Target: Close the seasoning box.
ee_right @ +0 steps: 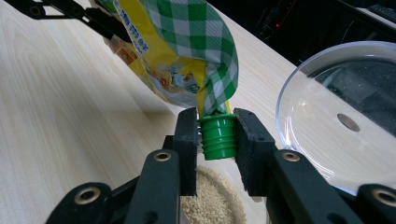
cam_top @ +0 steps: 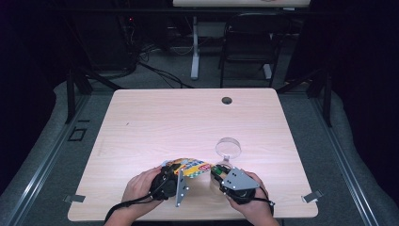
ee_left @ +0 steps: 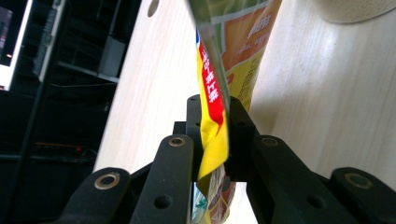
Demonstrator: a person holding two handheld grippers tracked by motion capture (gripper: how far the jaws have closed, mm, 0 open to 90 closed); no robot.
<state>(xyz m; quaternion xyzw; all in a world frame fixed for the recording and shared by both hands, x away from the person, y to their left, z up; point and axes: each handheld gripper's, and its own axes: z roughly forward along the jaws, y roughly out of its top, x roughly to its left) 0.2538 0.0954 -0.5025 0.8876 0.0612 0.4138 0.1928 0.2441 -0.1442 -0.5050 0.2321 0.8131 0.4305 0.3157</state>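
A yellow spouted pouch (cam_top: 192, 168) with a green checked end hangs over the table's front edge between both grippers. My left gripper (cam_top: 175, 172) is shut on the pouch's flat bottom seam (ee_left: 212, 135), with the jaws pinching the yellow and red film. My right gripper (cam_top: 217, 172) is shut on the pouch's green screw cap (ee_right: 218, 140), which points toward the camera. In the right gripper view the pouch (ee_right: 191, 42) rises away from the cap, and the left gripper's black jaws (ee_right: 70, 14) show at the top left.
A clear round dish (cam_top: 228, 147) (ee_right: 336, 116) lies just beyond the right gripper. A round container of pale beige grains (ee_right: 210, 203) sits directly below the cap, also seen as a beige container (ee_left: 352, 9). A cable hole (cam_top: 227, 100) marks the table's far edge.
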